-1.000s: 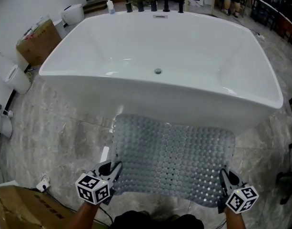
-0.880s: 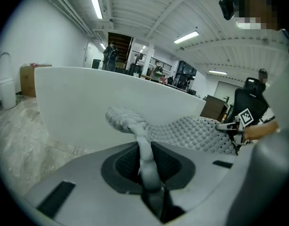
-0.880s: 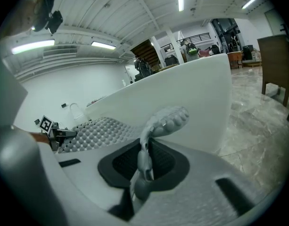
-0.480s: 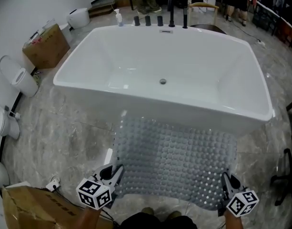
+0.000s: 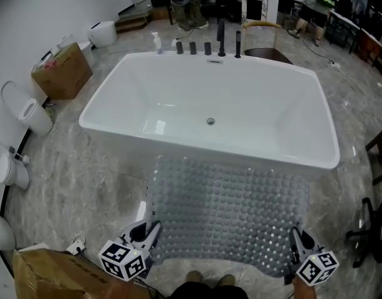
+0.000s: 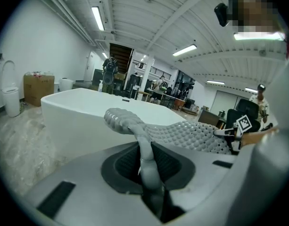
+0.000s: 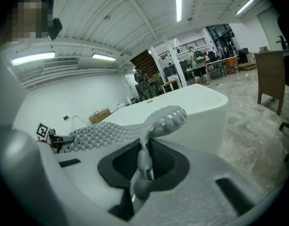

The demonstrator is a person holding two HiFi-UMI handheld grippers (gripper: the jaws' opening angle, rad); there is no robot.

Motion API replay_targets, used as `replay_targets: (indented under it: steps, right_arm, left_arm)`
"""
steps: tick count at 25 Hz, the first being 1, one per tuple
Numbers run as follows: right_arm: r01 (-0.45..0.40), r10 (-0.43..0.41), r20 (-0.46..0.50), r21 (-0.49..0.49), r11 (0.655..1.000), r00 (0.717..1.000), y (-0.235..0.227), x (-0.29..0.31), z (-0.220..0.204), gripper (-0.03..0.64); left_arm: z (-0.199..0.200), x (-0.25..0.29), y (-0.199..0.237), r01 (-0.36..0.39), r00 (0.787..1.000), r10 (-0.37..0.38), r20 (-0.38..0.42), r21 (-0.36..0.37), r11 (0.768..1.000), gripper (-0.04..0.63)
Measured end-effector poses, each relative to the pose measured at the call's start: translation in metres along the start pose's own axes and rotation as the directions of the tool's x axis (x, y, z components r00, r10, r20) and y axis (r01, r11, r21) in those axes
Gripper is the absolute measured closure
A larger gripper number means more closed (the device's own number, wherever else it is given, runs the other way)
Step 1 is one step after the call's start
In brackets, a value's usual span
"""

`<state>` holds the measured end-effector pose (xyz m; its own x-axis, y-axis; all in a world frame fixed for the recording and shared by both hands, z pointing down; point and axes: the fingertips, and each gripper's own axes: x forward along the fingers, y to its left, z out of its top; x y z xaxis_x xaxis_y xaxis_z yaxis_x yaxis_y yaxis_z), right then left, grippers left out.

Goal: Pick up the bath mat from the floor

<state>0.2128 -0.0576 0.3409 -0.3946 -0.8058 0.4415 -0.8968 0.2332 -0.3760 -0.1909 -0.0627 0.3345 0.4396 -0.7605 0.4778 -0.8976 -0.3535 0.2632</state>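
Note:
The bath mat (image 5: 228, 213) is a grey translucent sheet covered in small bumps and holes. It hangs stretched out in the air before the tub, held by its two near corners. My left gripper (image 5: 152, 234) is shut on the near left corner, and the mat's edge (image 6: 144, 145) runs pinched between its jaws. My right gripper (image 5: 295, 242) is shut on the near right corner, with the mat's edge (image 7: 145, 159) squeezed between its jaws. The mat's far edge hangs close to the tub's near wall.
A white freestanding bathtub (image 5: 141, 141) stands just beyond the mat, with black taps (image 5: 207, 47) at its far rim. Cardboard boxes (image 5: 61, 75) and white toilets (image 5: 28, 111) line the left wall. Another box (image 5: 53, 273) lies at my left. A chair (image 5: 371, 229) stands right.
Both grippers have risen together with the mat, which now hangs higher off the marble floor. The tub looks smaller and farther below.

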Motion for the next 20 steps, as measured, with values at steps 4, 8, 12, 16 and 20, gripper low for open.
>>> replay_targets:
  steps: [4,8,12,16,20]
  right_arm:
    - [0.0,0.0,0.019,0.006,1.0,1.0,0.014,-0.024,0.027,0.574]
    - [0.0,0.0,0.042,0.008,1.0,0.999,0.028,-0.049,0.051,0.574]
    - [-0.014,0.014,0.056,-0.006,1.0,0.998,0.044,-0.071,0.071,0.574]
    - [-0.028,0.029,0.076,-0.015,1.0,0.997,0.055,-0.092,0.093,0.574]
    - [-0.042,0.044,0.099,-0.026,0.999,0.994,0.068,-0.115,0.114,0.574]
  left_arm:
    - [0.03,-0.02,-0.013,0.008,1.0,-0.008,0.017,0.014,1.0,0.538]
    - [0.06,-0.041,-0.03,0.024,0.999,-0.025,0.04,0.037,0.999,0.538]
    - [0.082,-0.064,-0.044,0.041,0.997,-0.044,0.058,0.043,0.998,0.538]
    - [0.1,-0.084,-0.056,0.047,0.996,-0.051,0.077,0.045,0.998,0.538]
    - [0.121,-0.108,-0.065,0.047,0.993,-0.05,0.107,0.038,0.998,0.538]
